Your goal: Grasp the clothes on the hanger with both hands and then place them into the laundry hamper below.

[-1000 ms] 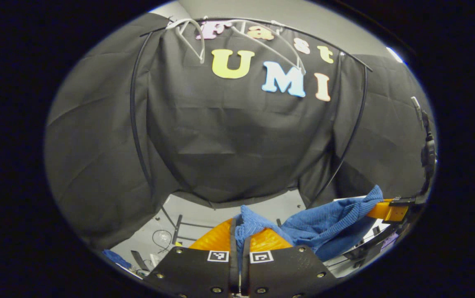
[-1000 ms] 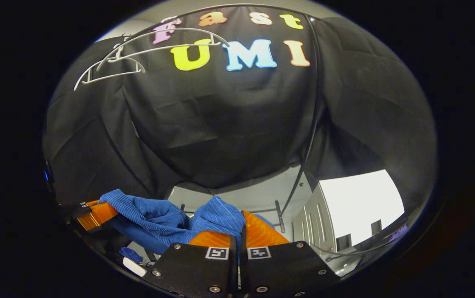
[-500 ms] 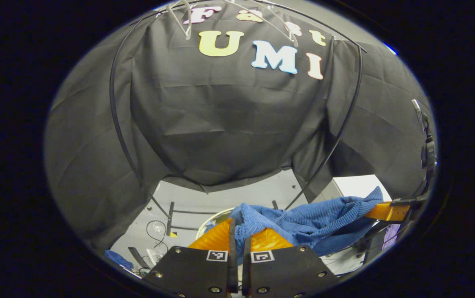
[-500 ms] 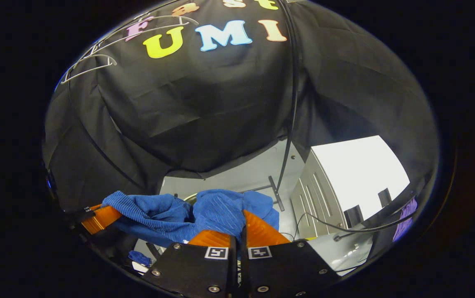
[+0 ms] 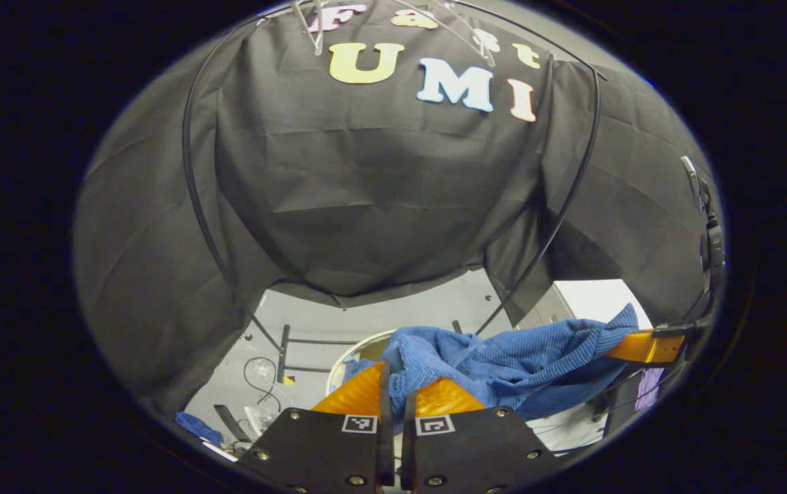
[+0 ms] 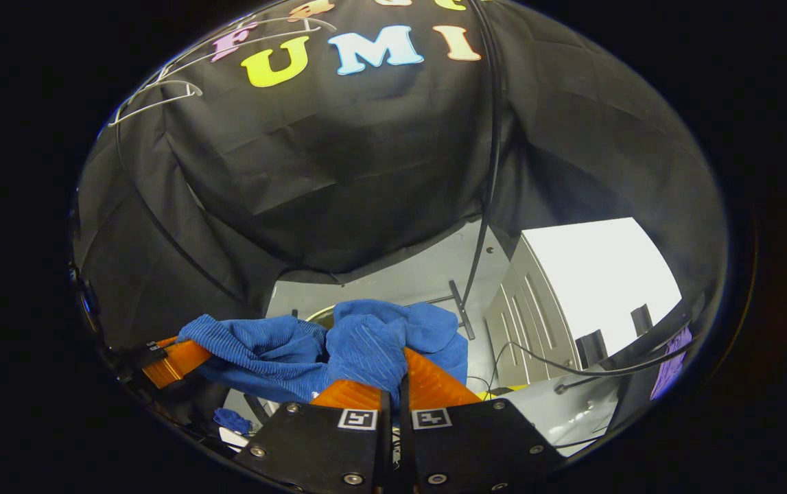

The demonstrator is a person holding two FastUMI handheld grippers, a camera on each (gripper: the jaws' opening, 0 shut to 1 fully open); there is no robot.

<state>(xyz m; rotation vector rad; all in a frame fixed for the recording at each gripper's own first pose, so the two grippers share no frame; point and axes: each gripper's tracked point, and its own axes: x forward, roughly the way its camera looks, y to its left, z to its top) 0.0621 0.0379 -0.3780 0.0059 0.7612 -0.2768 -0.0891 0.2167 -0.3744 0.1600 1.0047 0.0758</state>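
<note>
A blue ribbed garment hangs stretched between both grippers, off the hangers. My left gripper is shut on one bunched end of it, and my right gripper is shut on the other end. In the left gripper view the right gripper holds the cloth at the far right. The left gripper appears low on the left in the right gripper view. The pale rim of the laundry hamper curves just beyond and below the cloth; its rim peeks out above the garment. Bare white hangers hang up on the rail.
A black rack frame stands before the cloth wall, its foot bars on the grey floor. Cables and a blue scrap lie at the lower left. A white cabinet and a cable sit at the right.
Both grippers have lowered with the blue garment; the hangers and wall have slid upward in view, and more floor and the hamper rim have come into sight.
</note>
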